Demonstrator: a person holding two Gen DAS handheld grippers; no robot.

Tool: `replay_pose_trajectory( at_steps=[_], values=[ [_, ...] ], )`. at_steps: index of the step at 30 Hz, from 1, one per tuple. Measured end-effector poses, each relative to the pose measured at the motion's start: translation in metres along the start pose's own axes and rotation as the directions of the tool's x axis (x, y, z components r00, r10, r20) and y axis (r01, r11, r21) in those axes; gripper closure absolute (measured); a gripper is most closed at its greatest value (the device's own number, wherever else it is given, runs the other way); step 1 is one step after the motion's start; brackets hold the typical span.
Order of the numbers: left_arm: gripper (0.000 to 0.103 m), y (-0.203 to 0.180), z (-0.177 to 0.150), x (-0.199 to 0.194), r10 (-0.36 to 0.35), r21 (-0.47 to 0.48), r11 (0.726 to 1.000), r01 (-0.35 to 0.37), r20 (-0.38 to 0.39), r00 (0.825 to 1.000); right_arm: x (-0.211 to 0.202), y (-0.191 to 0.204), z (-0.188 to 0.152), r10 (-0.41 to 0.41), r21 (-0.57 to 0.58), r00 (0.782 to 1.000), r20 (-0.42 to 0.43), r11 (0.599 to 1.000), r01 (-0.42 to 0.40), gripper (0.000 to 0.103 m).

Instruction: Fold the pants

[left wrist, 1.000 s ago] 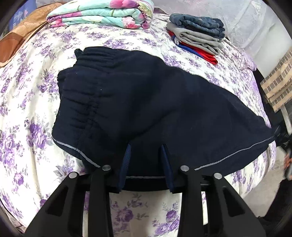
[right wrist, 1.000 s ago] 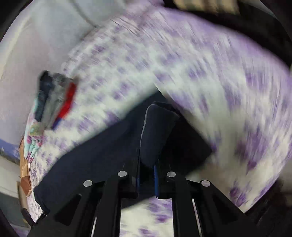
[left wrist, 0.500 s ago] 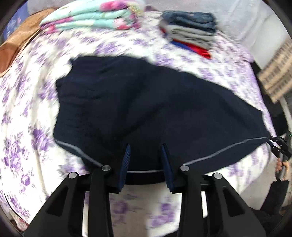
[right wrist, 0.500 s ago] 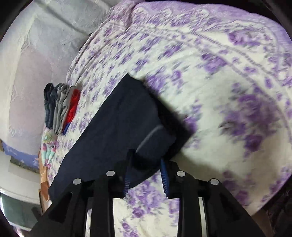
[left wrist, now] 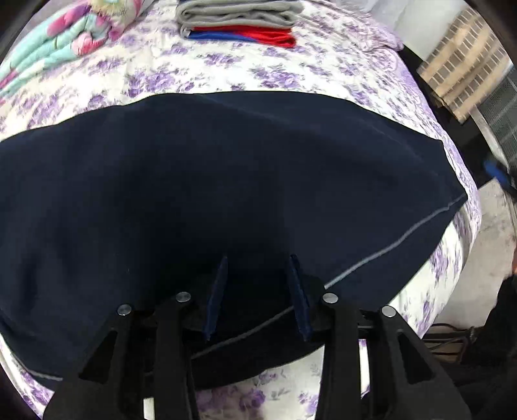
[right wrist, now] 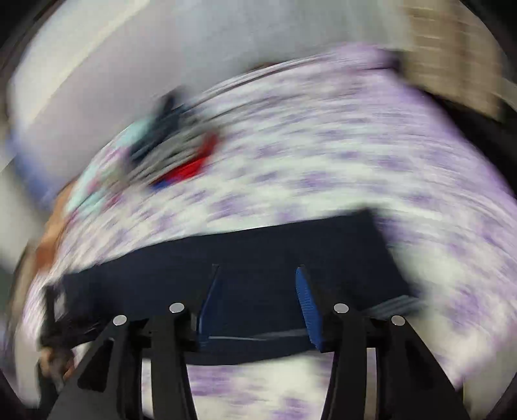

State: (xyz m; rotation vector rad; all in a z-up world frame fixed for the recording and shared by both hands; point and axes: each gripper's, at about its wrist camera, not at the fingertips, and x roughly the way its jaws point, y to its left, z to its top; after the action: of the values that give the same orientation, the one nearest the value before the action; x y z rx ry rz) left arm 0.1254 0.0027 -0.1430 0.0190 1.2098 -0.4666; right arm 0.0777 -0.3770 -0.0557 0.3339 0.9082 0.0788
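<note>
Dark navy pants with a thin grey side stripe lie spread across the floral bed. My left gripper is open, its blue-padded fingers just above the pants' near edge, holding nothing. In the blurred right wrist view the pants lie flat under my right gripper, which is open and empty over the leg end. The right gripper's blue tip shows at the far right edge of the left wrist view.
A stack of folded clothes, grey over red and blue, sits at the back of the bed. A folded floral blanket lies at the back left. The bed's right edge drops to the floor. A brick-pattern surface stands beyond.
My right gripper opened and let go of the pant leg end, then swung fast, blurring its view. My left gripper moved forward and lower over the pants.
</note>
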Motion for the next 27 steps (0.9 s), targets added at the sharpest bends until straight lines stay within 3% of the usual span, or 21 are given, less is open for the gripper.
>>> replay_pose_trajectory(
  at_steps=[1, 4, 5, 6, 10, 13, 15, 16, 17, 18, 19, 20, 21, 23, 25, 27],
  values=[
    [0.067, 0.001, -0.005, -0.001, -0.005, -0.008, 1.000, 0.005, -0.004, 1.000, 0.024, 0.030, 0.011, 0.084, -0.068, 0.994, -0.070, 0.994, -0.089, 0.056],
    [0.073, 0.003, -0.022, -0.003, 0.002, -0.033, 0.999, -0.001, 0.015, 1.000, 0.085, 0.113, 0.037, 0.180, -0.279, 0.958, -0.222, 0.930, -0.240, 0.055],
    [0.074, 0.002, -0.027, -0.004, 0.012, -0.037, 0.999, -0.011, 0.028, 1.000, 0.106, 0.138, 0.043, 0.204, -0.342, 0.937, -0.284, 0.891, -0.298, 0.054],
    [0.075, 0.002, -0.030, -0.006, 0.018, -0.043, 0.999, -0.016, 0.036, 0.999, 0.134, 0.165, 0.051, 0.218, -0.393, 0.902, -0.372, 0.844, -0.366, 0.050],
    [0.076, 0.003, -0.036, -0.008, 0.010, -0.053, 0.999, -0.008, 0.042, 0.999, 0.208, 0.215, 0.068, 0.108, -0.502, 0.842, -0.528, 0.760, -0.412, 0.050],
    [0.077, 0.010, -0.038, -0.009, -0.021, -0.071, 0.997, 0.024, 0.039, 0.999, 0.235, 0.220, 0.069, 0.049, -0.507, 0.809, -0.586, 0.756, -0.413, 0.050],
    [0.079, 0.014, -0.035, -0.010, -0.041, -0.079, 0.996, 0.043, 0.029, 0.999, 0.246, 0.217, 0.066, 0.060, -0.468, 0.767, -0.638, 0.761, -0.449, 0.050],
    [0.080, 0.017, -0.034, -0.010, -0.050, -0.083, 0.995, 0.051, 0.022, 0.999, 0.248, 0.215, 0.059, 0.069, -0.448, 0.737, -0.673, 0.755, -0.480, 0.049],
    [0.082, 0.021, -0.032, -0.012, -0.060, -0.090, 0.994, 0.061, 0.012, 0.998, 0.246, 0.214, 0.053, 0.072, -0.450, 0.729, -0.681, 0.744, -0.494, 0.048],
    [0.085, 0.024, -0.029, -0.013, -0.076, -0.098, 0.992, 0.075, -0.003, 0.997, 0.236, 0.213, 0.043, 0.072, -0.480, 0.745, -0.663, 0.723, -0.497, 0.052],
    [0.087, 0.028, -0.025, -0.015, -0.083, -0.107, 0.991, 0.080, -0.018, 0.996, 0.228, 0.214, 0.037, 0.070, -0.507, 0.766, -0.639, 0.711, -0.488, 0.066],
    [0.089, 0.030, -0.019, -0.018, -0.077, -0.115, 0.991, 0.074, -0.025, 0.997, 0.217, 0.214, 0.030, 0.063, -0.538, 0.791, -0.608, 0.701, -0.469, 0.071],
    [0.089, 0.032, -0.015, -0.021, -0.068, -0.117, 0.991, 0.065, -0.022, 0.997, 0.203, 0.213, 0.022, 0.052, -0.566, 0.820, -0.571, 0.698, -0.438, 0.084],
    [0.090, 0.033, -0.004, -0.035, -0.054, -0.116, 0.992, 0.055, 0.015, 0.998, 0.185, 0.213, 0.013, 0.044, -0.598, 0.857, -0.513, 0.699, -0.393, 0.090],
    [0.090, 0.030, 0.006, -0.050, -0.081, -0.105, 0.991, 0.088, 0.066, 0.994, 0.168, 0.220, -0.001, 0.049, -0.629, 0.877, -0.479, 0.677, -0.382, 0.090],
    [0.089, 0.025, 0.022, -0.064, -0.127, -0.100, 0.985, 0.141, 0.130, 0.983, 0.164, 0.221, -0.017, 0.054, -0.631, 0.864, -0.501, 0.660, -0.407, 0.090]
  ],
)
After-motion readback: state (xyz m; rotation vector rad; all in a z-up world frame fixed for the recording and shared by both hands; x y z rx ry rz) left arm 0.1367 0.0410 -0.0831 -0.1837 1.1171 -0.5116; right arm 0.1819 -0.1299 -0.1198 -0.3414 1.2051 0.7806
